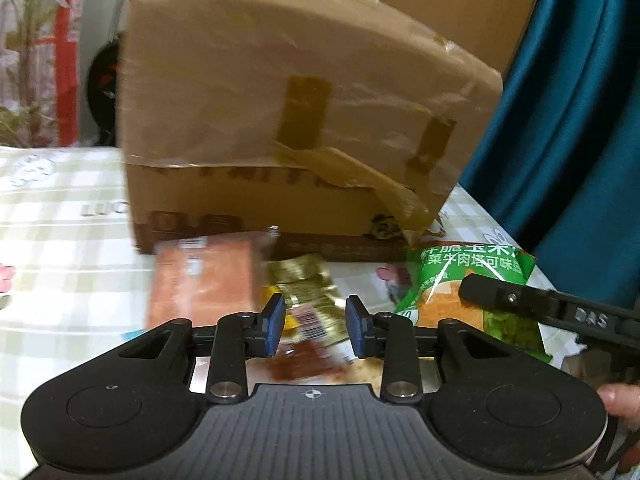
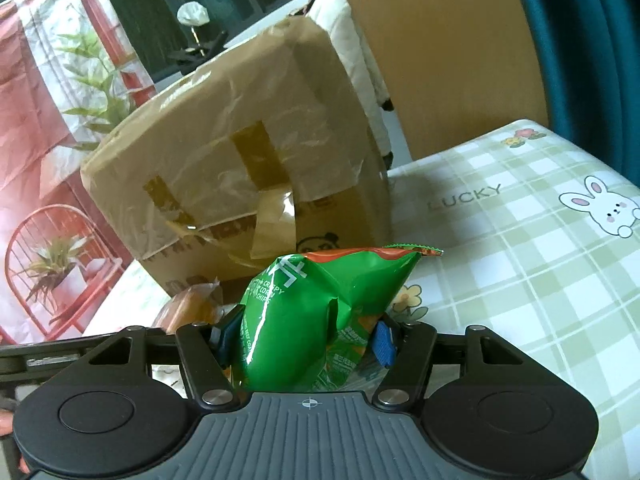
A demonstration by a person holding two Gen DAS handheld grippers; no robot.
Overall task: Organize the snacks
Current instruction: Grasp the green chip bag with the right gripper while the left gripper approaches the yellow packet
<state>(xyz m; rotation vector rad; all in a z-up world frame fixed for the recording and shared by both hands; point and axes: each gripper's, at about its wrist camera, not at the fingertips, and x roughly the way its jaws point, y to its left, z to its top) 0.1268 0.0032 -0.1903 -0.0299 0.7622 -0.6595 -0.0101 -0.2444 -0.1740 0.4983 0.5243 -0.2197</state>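
Observation:
A gold snack packet (image 1: pixel 308 292) sits between the blue pads of my left gripper (image 1: pixel 316 328), which is shut on it just above the tablecloth. A blurred pink packet (image 1: pixel 204 284) lies to its left, against the foot of a taped cardboard box (image 1: pixel 280 120). To the right lies a green corn chips bag (image 1: pixel 436 276), with one black finger (image 1: pixel 520 300) of my right gripper across it. In the right wrist view my right gripper (image 2: pixel 307 336) is shut on that green bag (image 2: pixel 320 300), whose crumpled top stands up in front of the box (image 2: pixel 240 168).
A green-checked tablecloth (image 2: pixel 520 240) with rabbit prints covers the table. An orange-brown packet (image 2: pixel 192 304) lies left of the green bag by the box. A tall brown board (image 2: pixel 440 60) and a teal curtain (image 1: pixel 580 120) stand behind. A person's hand (image 1: pixel 620 400) shows at the right edge.

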